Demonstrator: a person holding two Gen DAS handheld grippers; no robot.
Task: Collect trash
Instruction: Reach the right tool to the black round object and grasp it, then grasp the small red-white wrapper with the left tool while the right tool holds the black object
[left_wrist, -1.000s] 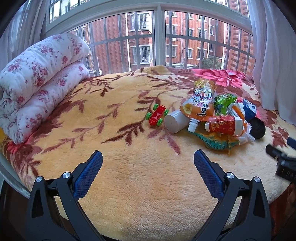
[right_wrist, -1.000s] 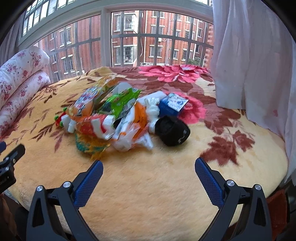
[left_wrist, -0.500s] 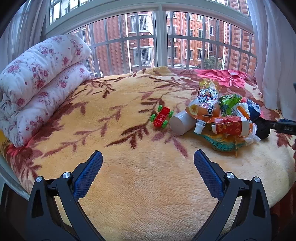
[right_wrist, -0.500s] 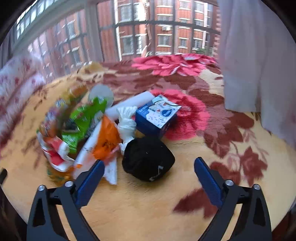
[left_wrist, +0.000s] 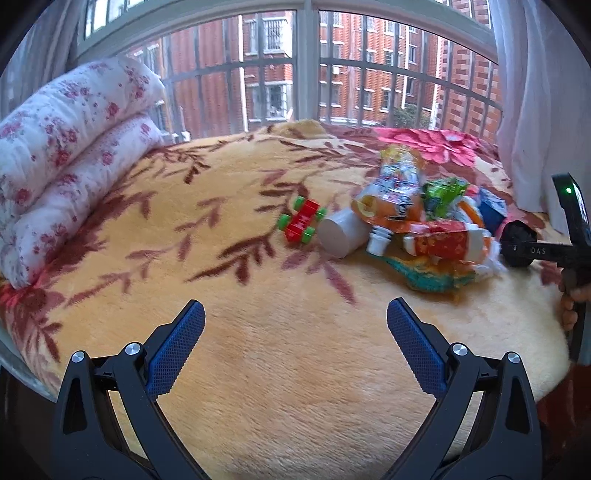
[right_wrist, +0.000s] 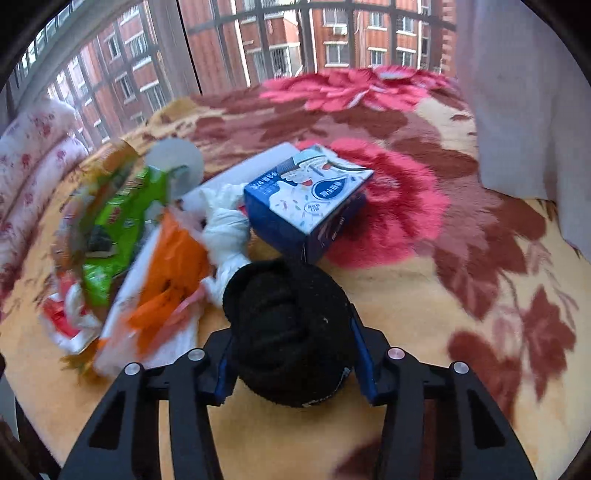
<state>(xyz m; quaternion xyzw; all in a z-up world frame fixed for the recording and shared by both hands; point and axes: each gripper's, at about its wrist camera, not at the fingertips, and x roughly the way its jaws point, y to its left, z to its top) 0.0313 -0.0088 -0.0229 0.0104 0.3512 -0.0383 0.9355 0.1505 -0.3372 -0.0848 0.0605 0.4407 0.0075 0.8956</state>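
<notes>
The right gripper (right_wrist: 291, 354) clamps the black bundle (right_wrist: 290, 332), possibly rolled cloth, on the blanket (right_wrist: 461, 295) beside the trash pile (right_wrist: 147, 236). Next: lift it clear. The left gripper (left_wrist: 295, 332) hovers spread wide.

Floral blanket (left_wrist: 258, 350) under trash pile (left_wrist: 424, 229), toy car (left_wrist: 302, 224).

Soft window (left_wrist: 280, 74) daylight; fisheye warping, motion blur.
</notes>
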